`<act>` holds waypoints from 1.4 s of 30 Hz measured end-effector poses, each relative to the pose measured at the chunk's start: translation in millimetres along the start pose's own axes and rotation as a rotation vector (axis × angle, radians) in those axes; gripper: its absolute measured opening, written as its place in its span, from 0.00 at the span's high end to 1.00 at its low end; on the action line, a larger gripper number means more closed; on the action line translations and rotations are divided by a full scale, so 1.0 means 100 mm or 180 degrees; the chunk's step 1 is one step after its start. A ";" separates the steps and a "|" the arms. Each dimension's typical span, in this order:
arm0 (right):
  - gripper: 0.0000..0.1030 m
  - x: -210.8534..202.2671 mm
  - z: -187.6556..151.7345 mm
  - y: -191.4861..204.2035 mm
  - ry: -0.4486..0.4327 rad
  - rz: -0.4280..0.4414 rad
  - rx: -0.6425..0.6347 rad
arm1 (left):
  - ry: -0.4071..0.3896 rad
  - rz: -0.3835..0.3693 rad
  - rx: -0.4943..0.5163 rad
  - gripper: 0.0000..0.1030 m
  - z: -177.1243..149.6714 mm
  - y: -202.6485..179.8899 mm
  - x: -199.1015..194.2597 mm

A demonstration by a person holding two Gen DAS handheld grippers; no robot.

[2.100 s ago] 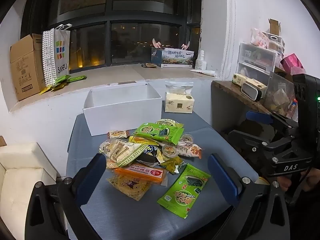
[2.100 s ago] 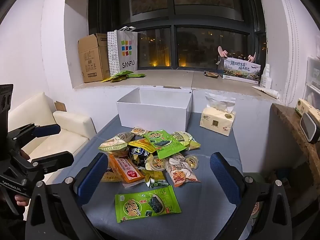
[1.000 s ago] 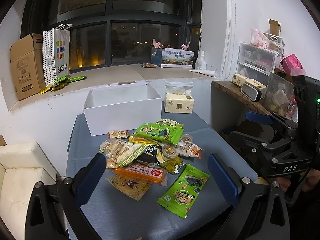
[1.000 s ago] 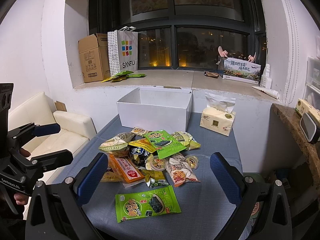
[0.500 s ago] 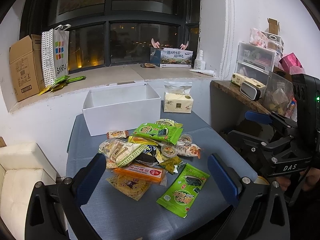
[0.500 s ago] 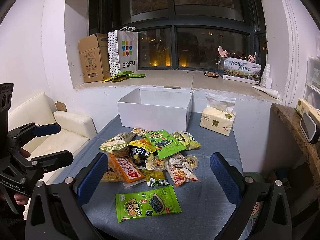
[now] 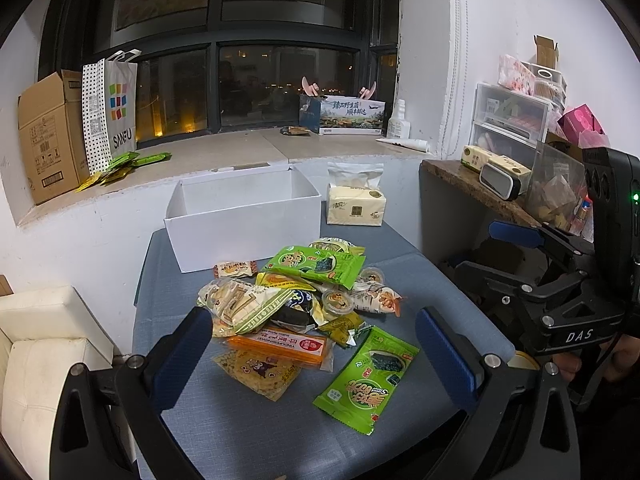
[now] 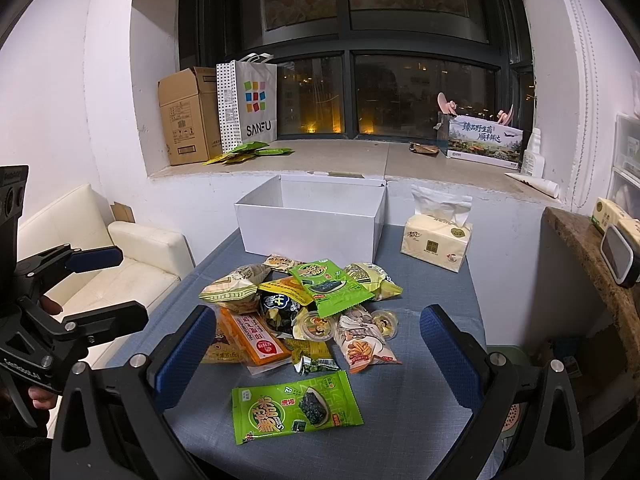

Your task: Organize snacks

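Observation:
A pile of snack packets (image 7: 288,300) lies in the middle of the blue-grey table (image 7: 240,432); it also shows in the right wrist view (image 8: 308,308). A green seaweed packet (image 7: 366,378) lies alone in front of it, also in the right wrist view (image 8: 296,406). An empty white box (image 7: 244,216) stands behind the pile, also in the right wrist view (image 8: 312,220). My left gripper (image 7: 314,354) is open and empty, held above the table's near edge. My right gripper (image 8: 316,356) is open and empty, also near the front edge. Each gripper shows in the other's view.
A tissue pack (image 7: 356,210) stands right of the box. A white sofa (image 8: 132,264) is left of the table. A shelf with storage drawers (image 7: 508,128) is on the right. The windowsill holds a cardboard box (image 7: 48,136) and a paper bag (image 7: 110,112).
The left wrist view has shifted very slightly. Nothing on the table has moved and both grippers stay open.

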State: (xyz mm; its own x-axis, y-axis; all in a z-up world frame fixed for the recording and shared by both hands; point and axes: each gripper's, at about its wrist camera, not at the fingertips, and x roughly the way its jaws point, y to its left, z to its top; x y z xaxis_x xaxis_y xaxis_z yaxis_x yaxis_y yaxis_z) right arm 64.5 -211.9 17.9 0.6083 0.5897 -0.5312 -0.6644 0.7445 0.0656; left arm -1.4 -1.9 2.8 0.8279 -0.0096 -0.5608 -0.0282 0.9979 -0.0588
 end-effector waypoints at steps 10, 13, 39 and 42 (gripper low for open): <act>0.00 0.00 0.00 0.01 -0.0005 -0.0001 -0.0004 | 0.0002 -0.0004 0.0012 0.00 0.01 0.01 -0.01; 0.00 0.00 0.00 0.00 -0.0003 0.0004 0.0001 | 0.0002 -0.0002 0.0014 0.00 0.01 0.01 -0.02; 0.00 -0.01 -0.01 -0.02 -0.0012 0.0010 0.0013 | 0.0680 0.0056 -0.0921 0.00 0.26 0.68 0.64; 0.00 -0.01 -0.02 -0.03 -0.0003 0.0008 0.0017 | 0.1180 0.0149 -0.1335 0.00 0.32 1.02 1.16</act>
State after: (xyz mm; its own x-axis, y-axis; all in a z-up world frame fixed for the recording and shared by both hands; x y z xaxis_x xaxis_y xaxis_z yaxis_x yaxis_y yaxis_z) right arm 65.4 -215.4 16.6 0.6070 0.5920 -0.5303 -0.6637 0.7446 0.0715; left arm 109.4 101.3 -41.8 0.5701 -0.0637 -0.8191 -0.3431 0.8874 -0.3078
